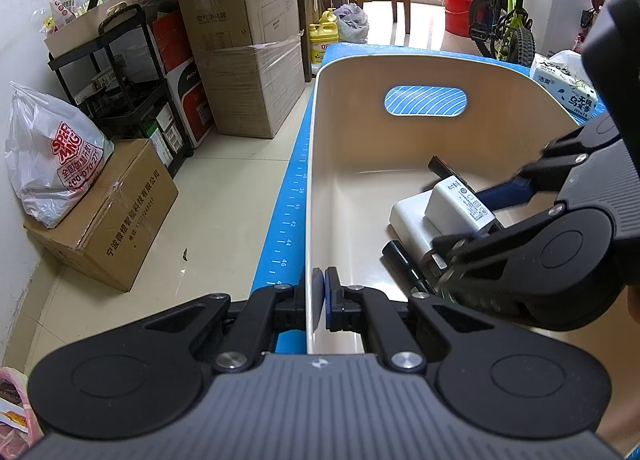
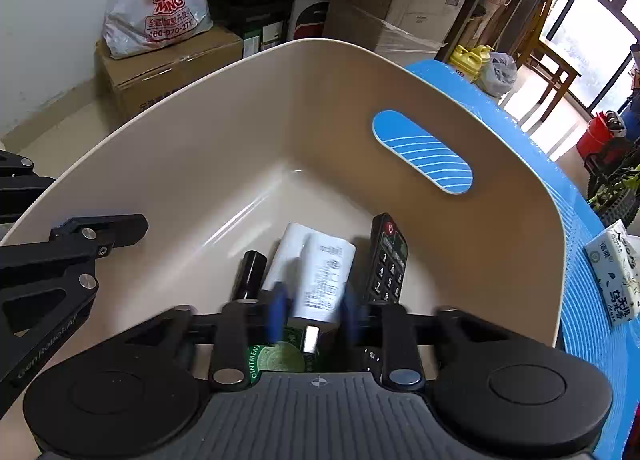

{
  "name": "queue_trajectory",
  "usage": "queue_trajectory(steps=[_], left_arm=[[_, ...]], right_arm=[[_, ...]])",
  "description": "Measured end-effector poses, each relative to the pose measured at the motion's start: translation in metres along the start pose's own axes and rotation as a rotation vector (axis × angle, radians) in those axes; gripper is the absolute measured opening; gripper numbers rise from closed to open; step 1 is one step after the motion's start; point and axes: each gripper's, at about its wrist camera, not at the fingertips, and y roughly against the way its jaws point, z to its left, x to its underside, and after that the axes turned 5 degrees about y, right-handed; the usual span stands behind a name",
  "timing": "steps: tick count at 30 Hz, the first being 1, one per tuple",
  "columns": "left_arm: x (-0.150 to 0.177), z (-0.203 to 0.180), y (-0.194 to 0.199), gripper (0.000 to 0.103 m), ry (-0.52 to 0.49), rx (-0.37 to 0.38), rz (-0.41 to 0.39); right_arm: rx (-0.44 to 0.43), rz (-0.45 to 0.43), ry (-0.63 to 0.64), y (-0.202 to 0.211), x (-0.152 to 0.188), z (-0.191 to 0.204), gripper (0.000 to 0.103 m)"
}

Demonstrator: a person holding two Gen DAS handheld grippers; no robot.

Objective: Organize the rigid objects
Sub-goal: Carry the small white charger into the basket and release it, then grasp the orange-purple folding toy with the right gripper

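Note:
A beige plastic bin (image 1: pixel 340 131) (image 2: pixel 224 139) stands on a blue mat. My left gripper (image 1: pixel 322 296) is shut on the bin's near-left wall. My right gripper (image 2: pixel 314 310) (image 1: pixel 486 215) is inside the bin, its blue pads on either side of a white charger (image 2: pixel 322 280) (image 1: pixel 460 205); the pads are blurred, so the grip is unclear. The charger rests on a white power bank (image 1: pixel 408 219) (image 2: pixel 290 244). A black remote (image 2: pixel 387 260) (image 1: pixel 444 167), a black marker (image 2: pixel 250 274) (image 1: pixel 402 260) and a green ointment tin (image 2: pixel 276 356) also lie in the bin.
A tissue pack (image 1: pixel 562 85) (image 2: pixel 614 272) lies on the blue mat (image 1: pixel 288 215) right of the bin. Cardboard boxes (image 1: pixel 248 71), a black shelf cart (image 1: pixel 120 71) and a plastic bag (image 1: pixel 52 163) stand on the floor to the left. A bicycle (image 1: pixel 508 23) stands behind.

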Motion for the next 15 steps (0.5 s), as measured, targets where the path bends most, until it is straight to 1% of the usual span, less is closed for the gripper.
queue_trajectory(steps=[1, 2, 5, 10, 12, 15], left_arm=[[0.0, 0.0, 0.0, 0.006, 0.001, 0.0, 0.0], [0.0, 0.0, 0.0, 0.006, 0.002, 0.0, 0.001], [0.0, 0.0, 0.0, 0.006, 0.001, 0.0, 0.001], [0.0, 0.0, 0.0, 0.006, 0.004, 0.001, 0.002], [0.0, 0.0, 0.0, 0.006, 0.003, 0.001, 0.002], [0.0, 0.0, 0.0, 0.006, 0.003, 0.001, 0.002]], right_arm=[[0.006, -0.004, 0.002, 0.001, 0.0, 0.0, 0.066], [0.011, -0.01, 0.0, 0.002, 0.001, 0.0, 0.071], [0.007, -0.031, -0.014, 0.008, 0.001, -0.004, 0.078], [0.04, -0.066, -0.046, 0.022, 0.006, -0.014, 0.081], [0.032, -0.085, -0.059, 0.029, 0.008, -0.019, 0.082], [0.023, -0.136, -0.084, 0.048, 0.014, -0.029, 0.082]])
